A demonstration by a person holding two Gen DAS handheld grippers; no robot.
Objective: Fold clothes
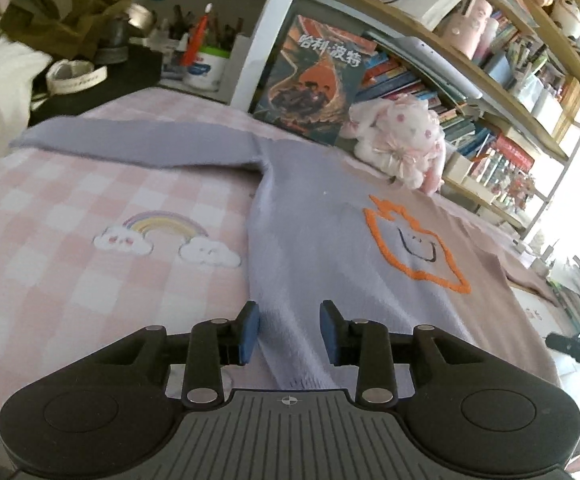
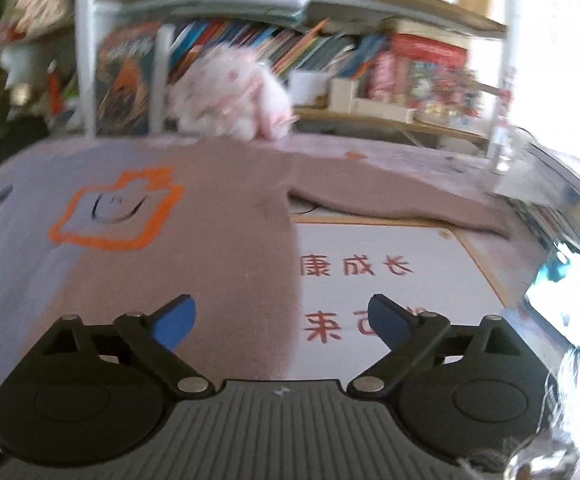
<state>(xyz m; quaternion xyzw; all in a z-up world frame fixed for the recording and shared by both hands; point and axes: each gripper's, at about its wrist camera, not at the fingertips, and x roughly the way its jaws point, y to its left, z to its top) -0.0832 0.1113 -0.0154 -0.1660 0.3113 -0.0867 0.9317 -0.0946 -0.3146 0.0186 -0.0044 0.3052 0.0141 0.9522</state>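
A knit sweater (image 1: 309,240), lavender on one half and dusty pink on the other, lies spread flat on the bed. An orange outlined emblem (image 1: 413,248) with a smile sits on its chest. Its lavender sleeve (image 1: 130,140) stretches out to the left. My left gripper (image 1: 290,330) hovers over the lavender lower part, open, with no cloth pinched between its blue pads. In the right wrist view the sweater (image 2: 210,240) shows its pink half and pink sleeve (image 2: 389,196). My right gripper (image 2: 284,318) stands wide open above the pink side edge, holding nothing.
A pink checked bedsheet (image 1: 70,240) with a rainbow print lies under the sweater. A plush rabbit (image 1: 401,140) and a large book (image 1: 309,80) lean against crowded bookshelves (image 1: 489,80) behind. A white sheet with red characters (image 2: 389,272) lies beside the pink half. Clothes pile up at far left (image 1: 2,80).
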